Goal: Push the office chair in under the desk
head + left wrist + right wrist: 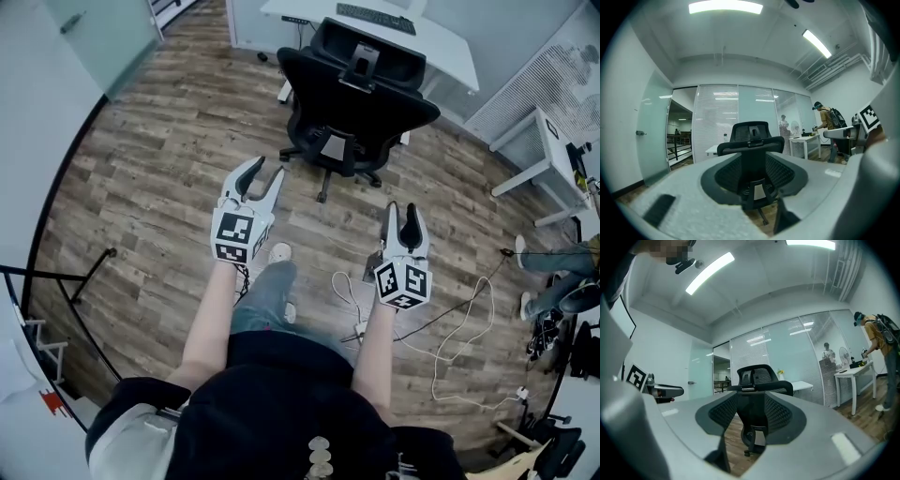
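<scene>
Leftmost: left gripper (265,174), fingers spread, empty. Centre, well ahead: chair (356,117), backrest (377,97) toward the grippers, not yet under the bench (442,52). Rightmost: right gripper (402,212), fingers spread, empty; both should meet the backrest evenly and push straight.
</scene>
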The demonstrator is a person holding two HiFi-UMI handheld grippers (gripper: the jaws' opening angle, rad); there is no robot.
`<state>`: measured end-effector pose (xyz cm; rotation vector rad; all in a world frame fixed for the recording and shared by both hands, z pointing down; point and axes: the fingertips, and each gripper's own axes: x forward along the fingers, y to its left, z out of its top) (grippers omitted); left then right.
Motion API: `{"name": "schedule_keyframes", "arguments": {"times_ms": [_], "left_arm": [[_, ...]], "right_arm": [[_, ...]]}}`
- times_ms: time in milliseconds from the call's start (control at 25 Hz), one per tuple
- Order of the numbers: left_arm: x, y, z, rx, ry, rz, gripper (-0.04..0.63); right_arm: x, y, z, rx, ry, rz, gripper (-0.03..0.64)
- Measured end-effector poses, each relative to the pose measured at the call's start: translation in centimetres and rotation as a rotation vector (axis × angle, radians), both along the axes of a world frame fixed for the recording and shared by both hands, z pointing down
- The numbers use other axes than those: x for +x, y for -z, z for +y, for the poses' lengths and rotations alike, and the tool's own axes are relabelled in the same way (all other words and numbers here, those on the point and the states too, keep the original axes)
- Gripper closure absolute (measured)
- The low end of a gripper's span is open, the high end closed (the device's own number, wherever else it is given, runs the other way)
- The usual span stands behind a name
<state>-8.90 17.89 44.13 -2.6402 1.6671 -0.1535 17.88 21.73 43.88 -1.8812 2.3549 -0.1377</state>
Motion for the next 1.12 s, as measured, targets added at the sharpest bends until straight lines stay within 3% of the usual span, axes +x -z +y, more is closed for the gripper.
{"name": "schedule_keyframes", "arguments": {"times_ms": [600,1120], "left_arm": [[1.2,-0.8,-15.0,0.014,-0.042,-0.032,0.442],[3.1,2.6,-30.4,0.055,-0.123,-0.085,0.442]], "right_arm": [[0.3,-0.4,-14.4,0.016,-0.022,0.001,0.448],[0.9,2.9,-28.4,0.046,-0.082,0.003,0.448]]}}
